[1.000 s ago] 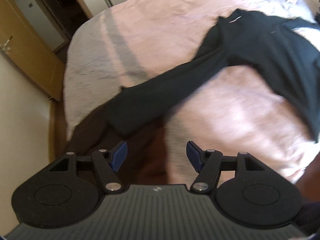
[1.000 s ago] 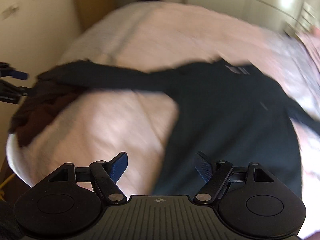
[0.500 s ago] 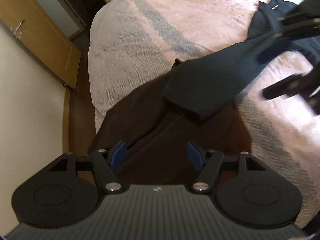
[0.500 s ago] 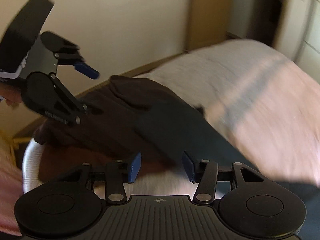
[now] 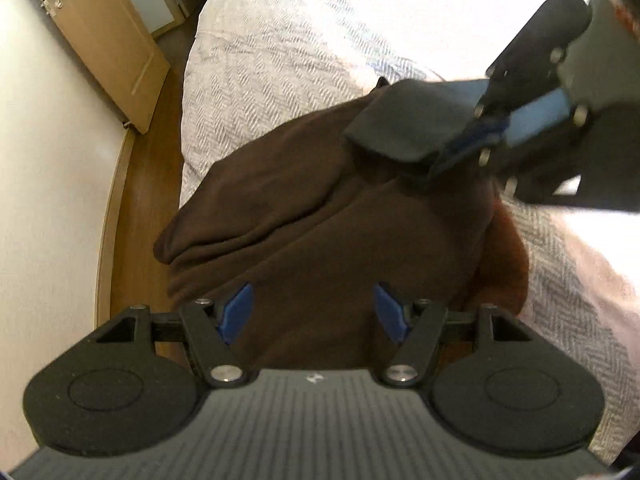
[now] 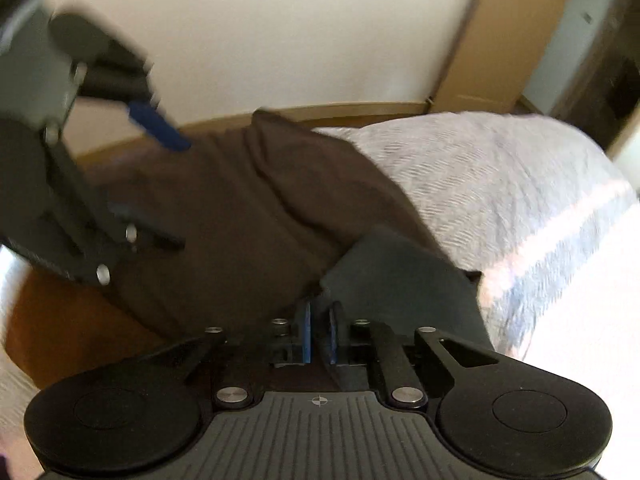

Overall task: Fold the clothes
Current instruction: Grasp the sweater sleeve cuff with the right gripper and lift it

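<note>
The bed (image 5: pixel 280 60), under a pale herringbone cover, took up most of both views, and everything here is placed against it. Beyond its far corner stood a white wall (image 6: pixel 300 28) and a wooden door (image 5: pixel 108 40), with a brown wooden floor (image 5: pixel 136 176) running along the side of the bed.

On the corner of the bed nearest the wall lay a brown garment (image 5: pixel 320 232), bunched in thick folds, with its edge hanging a little over the side of the bed.

On top of the brown garment, toward the middle of the bed, lay the end of a dark sleeve (image 5: pixel 404 124). It belonged to a dark garment, but the rest of that garment was out of view.

The right tool (image 6: pixel 318 336) was at this sleeve end, above the bed corner. Its blue pads stood almost together, and the dark sleeve cloth was pinched between them. In the left wrist view this tool (image 5: pixel 472 148) was blurred.

The left tool (image 5: pixel 316 312) hovered over the brown garment at the edge of the bed. Its jaws stood wide apart and held nothing. In the right wrist view it appeared blurred (image 6: pixel 148 176), on the wall side of the bed.
</note>
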`<state>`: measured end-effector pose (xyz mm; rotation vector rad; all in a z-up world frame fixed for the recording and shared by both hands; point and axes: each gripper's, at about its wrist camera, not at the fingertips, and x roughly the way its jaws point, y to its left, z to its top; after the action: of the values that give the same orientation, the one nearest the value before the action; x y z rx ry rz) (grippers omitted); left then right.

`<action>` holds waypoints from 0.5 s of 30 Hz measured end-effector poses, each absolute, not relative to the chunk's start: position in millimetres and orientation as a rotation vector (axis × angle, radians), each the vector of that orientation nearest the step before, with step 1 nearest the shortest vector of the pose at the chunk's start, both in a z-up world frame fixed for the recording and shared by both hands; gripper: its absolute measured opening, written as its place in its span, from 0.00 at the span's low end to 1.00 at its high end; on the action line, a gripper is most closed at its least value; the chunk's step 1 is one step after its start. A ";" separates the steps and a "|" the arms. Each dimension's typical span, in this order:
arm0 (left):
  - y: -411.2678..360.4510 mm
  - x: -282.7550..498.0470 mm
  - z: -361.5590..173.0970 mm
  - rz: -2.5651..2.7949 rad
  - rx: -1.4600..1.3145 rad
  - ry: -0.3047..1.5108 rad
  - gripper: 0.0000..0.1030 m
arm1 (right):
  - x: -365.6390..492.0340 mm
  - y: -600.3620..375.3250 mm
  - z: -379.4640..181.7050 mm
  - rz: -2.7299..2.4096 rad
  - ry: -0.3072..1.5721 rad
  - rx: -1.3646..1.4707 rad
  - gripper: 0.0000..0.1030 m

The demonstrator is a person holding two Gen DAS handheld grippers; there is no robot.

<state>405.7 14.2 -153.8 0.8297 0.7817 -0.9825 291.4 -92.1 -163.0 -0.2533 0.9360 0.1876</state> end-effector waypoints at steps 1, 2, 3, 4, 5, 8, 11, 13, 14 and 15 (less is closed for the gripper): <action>11.4 404.5 -151.4 -0.989 0.831 0.774 0.61 | 289.2 -100.0 -156.4 0.171 0.925 -0.217 0.05; 8.1 403.1 -148.8 -0.996 0.831 0.765 0.61 | 286.0 -110.3 -148.1 0.153 0.902 -0.159 0.05; 4.0 402.6 -146.9 -1.003 0.829 0.759 0.61 | 282.8 -120.6 -139.8 0.136 0.879 -0.101 0.05; -0.9 400.3 -144.5 -1.013 0.827 0.751 0.61 | 279.4 -131.1 -131.5 0.117 0.855 -0.043 0.05; -6.0 397.4 -142.0 -1.025 0.824 0.743 0.61 | 273.9 -144.7 -122.7 0.093 0.824 0.029 0.05; -26.8 384.9 -135.6 -1.069 0.822 0.719 0.61 | 256.0 -193.8 -100.2 0.009 0.727 0.247 0.05; -57.1 366.3 -133.0 -1.137 0.842 0.697 0.61 | 224.5 -255.8 -81.1 -0.106 0.616 0.390 0.05; -77.9 346.7 -129.4 -1.188 0.856 0.672 0.61 | 196.0 -304.0 -68.5 -0.199 0.540 0.445 0.05; -91.7 333.6 -126.3 -1.219 0.866 0.652 0.61 | 178.5 -327.8 -62.0 -0.244 0.502 0.467 0.05; -104.3 322.4 -123.9 -1.242 0.873 0.634 0.61 | 160.3 -351.5 -56.2 -0.290 0.466 0.487 0.05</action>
<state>322.4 -104.3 -123.9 0.8729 0.6343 -1.2421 160.3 -351.5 -56.2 0.4870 0.4658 -0.2904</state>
